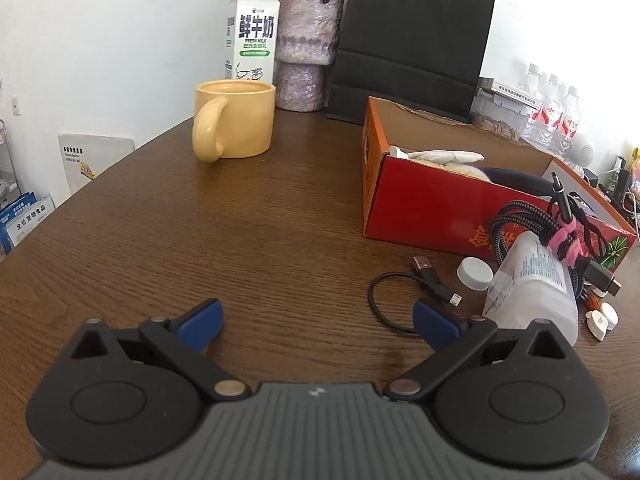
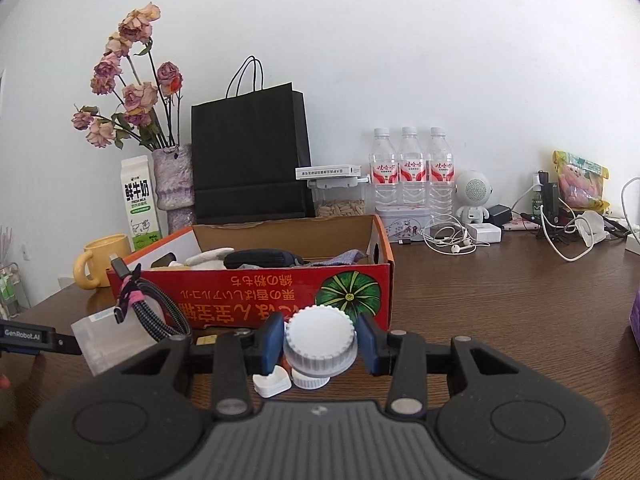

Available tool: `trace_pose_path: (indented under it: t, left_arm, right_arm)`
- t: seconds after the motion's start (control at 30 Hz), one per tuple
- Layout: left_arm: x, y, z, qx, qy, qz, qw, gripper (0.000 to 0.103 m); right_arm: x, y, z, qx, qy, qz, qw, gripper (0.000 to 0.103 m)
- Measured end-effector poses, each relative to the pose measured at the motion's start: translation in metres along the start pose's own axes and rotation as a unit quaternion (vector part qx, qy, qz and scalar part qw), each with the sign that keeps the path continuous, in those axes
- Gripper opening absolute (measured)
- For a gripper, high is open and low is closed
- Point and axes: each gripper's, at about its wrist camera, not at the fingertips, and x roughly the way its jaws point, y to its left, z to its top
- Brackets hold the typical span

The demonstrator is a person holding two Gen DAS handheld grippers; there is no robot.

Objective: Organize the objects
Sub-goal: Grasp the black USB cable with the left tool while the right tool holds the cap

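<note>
My right gripper (image 2: 320,342) is shut on a white ribbed cap (image 2: 320,336), its blue pads pressing both sides, just in front of the red cardboard box (image 2: 248,292). Two small white pieces (image 2: 272,384) lie on the table below the cap. My left gripper (image 1: 316,324) stands wide open over bare wood with nothing between its fingers. To its right lie a thin black USB cable (image 1: 400,292), another white cap (image 1: 474,274) and a translucent bottle (image 1: 532,288) on its side. A braided cable bundle (image 1: 528,228) with a pink tie rests on the bottle against the red box (image 1: 440,208).
A yellow mug (image 1: 236,120), a milk carton (image 1: 252,36), a purple vase (image 1: 304,48) and a black paper bag (image 1: 412,40) stand along the back. Water bottles (image 2: 412,168), earphones (image 2: 452,244) and chargers crowd the back right. The box holds cloth items and a dark pouch (image 2: 260,258).
</note>
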Motion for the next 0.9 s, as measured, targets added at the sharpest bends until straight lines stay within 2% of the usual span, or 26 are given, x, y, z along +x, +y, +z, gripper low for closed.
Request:
trace_pose_path:
  t: [0.1, 0.2, 0.23, 0.27, 0.3, 0.33, 0.37, 0.47, 0.7, 0.8, 0.83, 0.9]
  left_arm:
    - [0.013, -0.01, 0.006, 0.027, 0.006, -0.006, 0.9996, 0.103]
    - [0.022, -0.019, 0.009, 0.053, 0.018, 0.011, 0.9984, 0.102]
    - [0.022, -0.02, 0.009, 0.061, 0.017, 0.019, 0.9979, 0.093]
    - [0.02, -0.021, 0.009, 0.067, 0.009, 0.021, 0.9975, 0.073]
    - [0.017, -0.021, 0.008, 0.07, 0.0, 0.019, 0.9973, 0.059]
    - [0.014, -0.021, 0.007, 0.076, -0.005, 0.018, 0.9969, 0.033]
    - [0.012, -0.023, 0.006, 0.083, -0.007, 0.022, 0.9962, 0.016]
    - [0.006, -0.022, 0.002, 0.1, -0.009, 0.047, 0.9938, 0.005]
    - [-0.011, 0.007, -0.004, 0.092, -0.009, 0.075, 0.9929, 0.002]
    - [-0.021, 0.017, -0.002, 0.065, -0.016, 0.064, 0.9957, 0.005]
    - [-0.027, 0.019, 0.001, 0.053, -0.025, 0.052, 0.9969, 0.011]
    - [-0.039, 0.018, 0.004, 0.032, -0.041, 0.033, 0.9981, 0.055]
  right_arm:
    - [0.001, 0.0, 0.0, 0.001, 0.001, -0.001, 1.0, 0.039]
    - [0.001, 0.0, 0.0, 0.002, 0.001, 0.0, 1.0, 0.039]
    - [0.001, 0.0, 0.0, 0.002, 0.002, 0.0, 1.0, 0.039]
    - [0.001, 0.0, -0.001, 0.002, 0.003, 0.0, 1.0, 0.039]
    - [0.001, 0.0, -0.001, 0.003, 0.003, 0.0, 1.0, 0.039]
    - [0.001, 0.0, -0.001, 0.003, 0.003, 0.0, 1.0, 0.039]
    - [0.001, 0.0, -0.001, 0.003, 0.003, -0.001, 1.0, 0.039]
    - [0.001, 0.0, -0.001, 0.003, 0.003, -0.001, 1.0, 0.039]
    - [0.002, -0.002, -0.001, 0.006, 0.004, 0.001, 1.0, 0.039]
    - [0.002, -0.003, -0.001, 0.011, 0.005, 0.003, 1.0, 0.039]
    - [0.002, -0.004, -0.001, 0.013, 0.006, 0.003, 1.0, 0.039]
    - [0.002, -0.005, -0.001, 0.016, 0.006, 0.002, 1.0, 0.039]
